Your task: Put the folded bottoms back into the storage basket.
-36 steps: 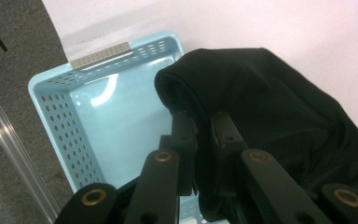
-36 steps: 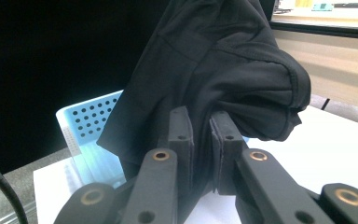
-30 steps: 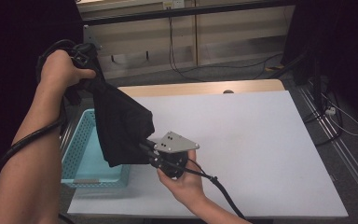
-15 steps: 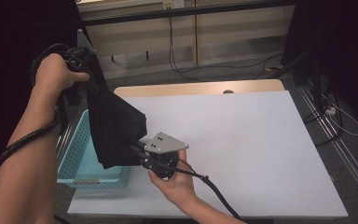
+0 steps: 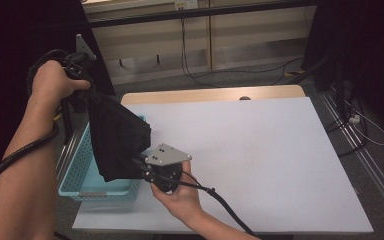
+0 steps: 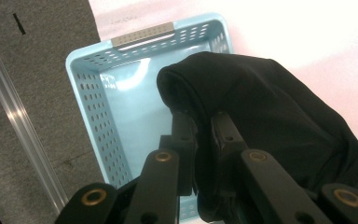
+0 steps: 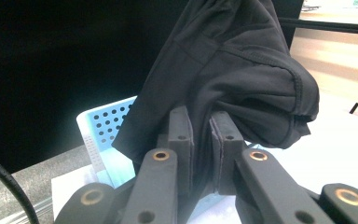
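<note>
Both the left gripper and right gripper, jaws clamped on the black garment stretched between them, have carried it leftward; it now hangs over the blue basket, seemingly ready for lowering.

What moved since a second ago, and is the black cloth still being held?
Both grippers carried the black cloth leftward in the high view, so it now hangs over the blue basket. The left gripper stays up high, the right gripper low. Nothing was let go: each gripper is still shut on the cloth. The basket and the white table stayed put.
</note>
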The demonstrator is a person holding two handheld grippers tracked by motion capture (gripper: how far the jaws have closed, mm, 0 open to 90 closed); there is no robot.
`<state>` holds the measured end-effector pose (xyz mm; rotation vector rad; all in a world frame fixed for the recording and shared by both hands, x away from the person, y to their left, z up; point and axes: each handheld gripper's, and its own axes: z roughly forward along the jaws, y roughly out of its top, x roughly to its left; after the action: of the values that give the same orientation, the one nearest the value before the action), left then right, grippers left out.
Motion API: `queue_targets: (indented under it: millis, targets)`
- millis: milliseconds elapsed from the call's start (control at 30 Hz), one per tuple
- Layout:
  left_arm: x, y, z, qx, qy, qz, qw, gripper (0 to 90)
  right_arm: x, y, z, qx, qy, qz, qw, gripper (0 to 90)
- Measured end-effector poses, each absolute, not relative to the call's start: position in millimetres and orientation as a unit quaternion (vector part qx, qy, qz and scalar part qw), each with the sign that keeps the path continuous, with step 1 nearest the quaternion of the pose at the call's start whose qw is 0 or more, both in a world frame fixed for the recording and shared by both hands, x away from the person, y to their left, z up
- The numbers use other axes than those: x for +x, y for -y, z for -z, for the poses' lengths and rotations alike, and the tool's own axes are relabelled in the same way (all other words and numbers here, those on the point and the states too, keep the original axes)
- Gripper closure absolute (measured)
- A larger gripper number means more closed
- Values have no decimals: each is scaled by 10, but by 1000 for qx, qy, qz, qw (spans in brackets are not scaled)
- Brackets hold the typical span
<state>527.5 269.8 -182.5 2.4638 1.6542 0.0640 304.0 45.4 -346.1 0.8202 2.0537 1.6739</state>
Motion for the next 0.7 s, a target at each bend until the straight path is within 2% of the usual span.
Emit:
queue_targets:
  millis: [700]
  targets:
    - [5259, -2834, 1864, 820, -565, -26, 89, 822, 3054, -607, 3481, 278, -732, -597, 176, 813]
